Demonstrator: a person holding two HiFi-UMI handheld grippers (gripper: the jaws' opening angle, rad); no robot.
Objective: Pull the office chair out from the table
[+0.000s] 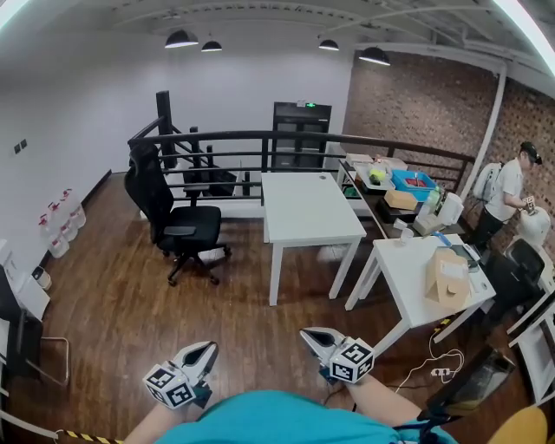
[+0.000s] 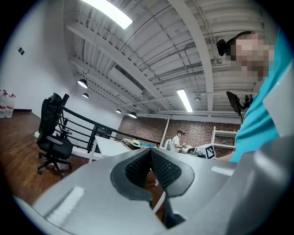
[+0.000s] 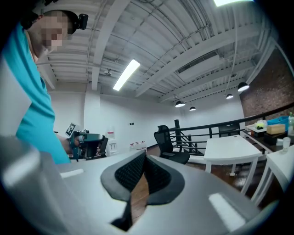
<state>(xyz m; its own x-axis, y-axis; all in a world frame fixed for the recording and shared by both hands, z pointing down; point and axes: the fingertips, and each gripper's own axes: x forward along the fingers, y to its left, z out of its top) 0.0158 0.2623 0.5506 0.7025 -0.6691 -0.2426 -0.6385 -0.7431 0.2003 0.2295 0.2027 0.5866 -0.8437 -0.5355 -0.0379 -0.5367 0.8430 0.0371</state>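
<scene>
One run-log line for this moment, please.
chair: left of white table, apart from it | left claw: shut, empty, far from chair | right claw: shut, empty, far from chair

Bright, even light from ceiling strips [image 2: 106,11] and pendant lamps [image 1: 181,39]; strong fisheye bending at edges, sharp focus

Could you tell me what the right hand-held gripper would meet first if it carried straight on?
Most likely the office chair, which stands just right of where the right hand-held gripper points; only floor lies between. Depth is unclear, so it could pass the chair leftward.
</scene>
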